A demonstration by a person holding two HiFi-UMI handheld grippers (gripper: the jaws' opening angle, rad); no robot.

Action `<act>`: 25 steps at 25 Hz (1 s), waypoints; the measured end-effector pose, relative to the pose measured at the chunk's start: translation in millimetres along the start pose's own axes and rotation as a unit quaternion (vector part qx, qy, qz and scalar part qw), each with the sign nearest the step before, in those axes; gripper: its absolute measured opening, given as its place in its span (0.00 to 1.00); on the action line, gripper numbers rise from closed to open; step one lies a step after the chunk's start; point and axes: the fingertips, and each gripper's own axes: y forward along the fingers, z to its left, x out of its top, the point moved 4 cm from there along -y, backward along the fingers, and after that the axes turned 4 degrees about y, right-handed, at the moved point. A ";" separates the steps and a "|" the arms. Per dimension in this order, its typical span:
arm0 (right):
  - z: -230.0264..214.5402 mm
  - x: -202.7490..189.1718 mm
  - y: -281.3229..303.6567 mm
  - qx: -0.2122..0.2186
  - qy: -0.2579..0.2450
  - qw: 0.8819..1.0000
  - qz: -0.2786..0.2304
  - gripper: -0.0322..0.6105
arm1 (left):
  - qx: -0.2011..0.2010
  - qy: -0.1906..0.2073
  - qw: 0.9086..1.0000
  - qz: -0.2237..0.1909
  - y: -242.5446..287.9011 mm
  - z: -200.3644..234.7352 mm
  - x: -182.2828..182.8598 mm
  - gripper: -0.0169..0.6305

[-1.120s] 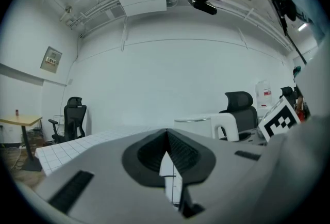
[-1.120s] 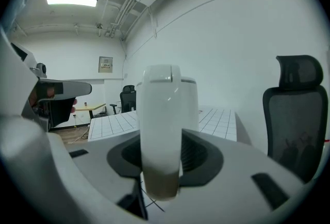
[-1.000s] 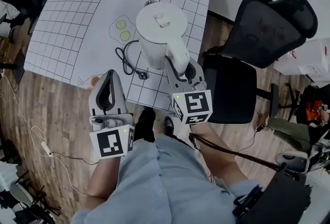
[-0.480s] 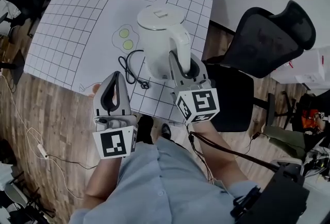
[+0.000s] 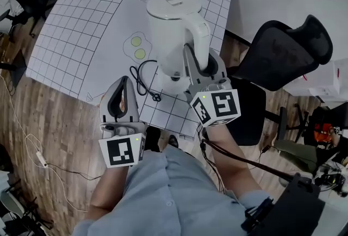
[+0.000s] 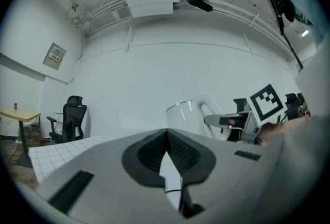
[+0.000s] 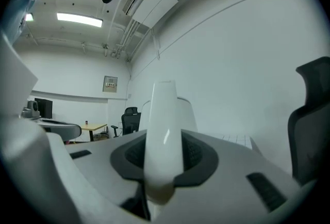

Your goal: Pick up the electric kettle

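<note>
Already the right tongs (image 5: 199, 64) pinched the electric kettle (image 5: 171, 23) by its handle (image 7: 164, 130), seemingly clear of the counter (image 5: 81, 23); the left tongs (image 5: 123, 88) stayed out of it, pressed together, empty.

Clothing: pale blue shirt (image 5: 163, 191) | left claw (image 5: 124, 80): light grey shell, black ribbed pads | right claw (image 5: 200, 62): same grey build | marker cubes (image 5: 120, 150): white, black square codes, small green light each | cable (image 5: 239, 160): dark brown, behind right cube.
</note>
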 end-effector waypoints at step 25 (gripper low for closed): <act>-26.7 -15.1 178.6 0.018 0.001 1.000 0.011 0.18 | 0.065 -0.027 0.997 0.038 54.4 100.3 -21.6 0.03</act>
